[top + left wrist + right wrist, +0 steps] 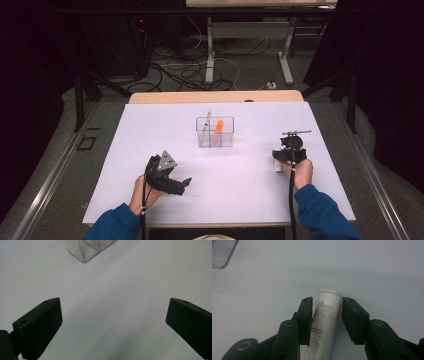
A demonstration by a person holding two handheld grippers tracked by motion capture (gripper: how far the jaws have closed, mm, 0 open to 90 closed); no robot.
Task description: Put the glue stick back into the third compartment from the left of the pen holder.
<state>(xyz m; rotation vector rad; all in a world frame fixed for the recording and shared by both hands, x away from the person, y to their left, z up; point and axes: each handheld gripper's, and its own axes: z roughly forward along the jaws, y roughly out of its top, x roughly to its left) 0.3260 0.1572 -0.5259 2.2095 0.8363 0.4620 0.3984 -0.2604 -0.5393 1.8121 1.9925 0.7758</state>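
Note:
A white tube (325, 322) with grey print lies along the white table between the black jaws of my right gripper (327, 302). Both pads rest against its sides just below the cap. In the high view the right gripper (289, 152) is at the table's right side, and the tube (278, 166) peeks out beside the hand. My left gripper (182, 186) lies low at the front left, pointing right. Its jaws stand wide open over bare table (113, 307), with nothing between them.
A clear divided organizer (215, 134) stands mid-table, holding an orange item (218, 129) and a thin stick (208, 119). Its corner shows in both gripper views (85, 252) (222, 252). A wooden strip (215, 96) runs along the table's far edge.

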